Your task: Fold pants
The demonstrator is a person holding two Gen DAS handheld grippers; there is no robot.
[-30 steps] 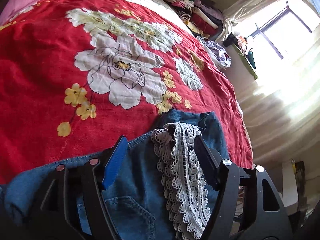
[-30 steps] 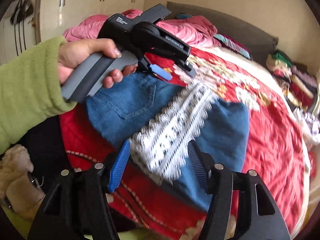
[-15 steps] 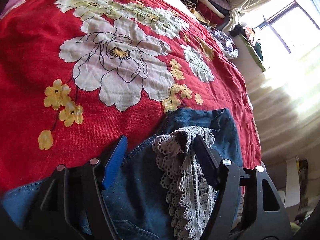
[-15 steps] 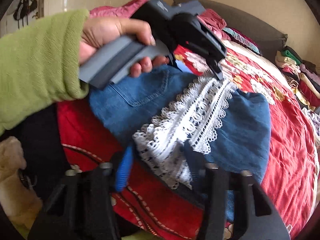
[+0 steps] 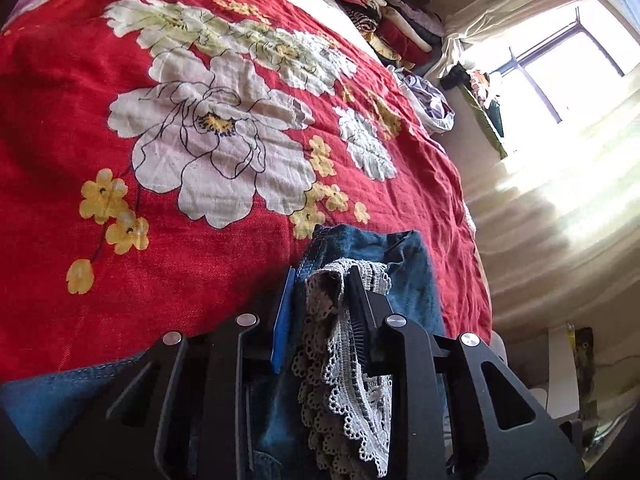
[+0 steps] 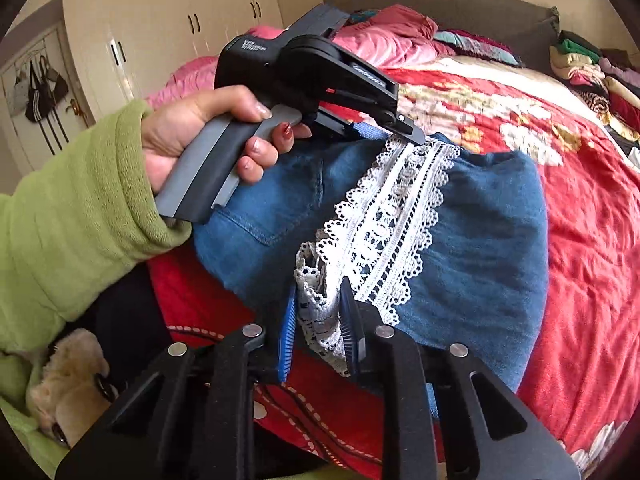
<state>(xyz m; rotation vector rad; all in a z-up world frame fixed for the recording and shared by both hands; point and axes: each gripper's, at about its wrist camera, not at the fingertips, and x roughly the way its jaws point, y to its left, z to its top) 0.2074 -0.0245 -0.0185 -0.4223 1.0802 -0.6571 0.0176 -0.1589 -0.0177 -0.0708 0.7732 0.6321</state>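
Closing on the pants' [image 6: 480, 240] lace trim [image 6: 384, 216], left gripper [image 5: 320, 292] pinches one end; right gripper [image 6: 318, 308] the other.

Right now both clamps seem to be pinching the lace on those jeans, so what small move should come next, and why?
Probably lift both ends together. The left gripper and the right gripper are closing on opposite ends of the lace trim, and the jeans lie flat on the red bedspread.

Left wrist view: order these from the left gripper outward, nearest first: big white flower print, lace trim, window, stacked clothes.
1. lace trim, between the closing jaws of the left gripper.
2. big white flower print, mid-bed, left.
3. stacked clothes, bed's far end.
4. window, far right wall.
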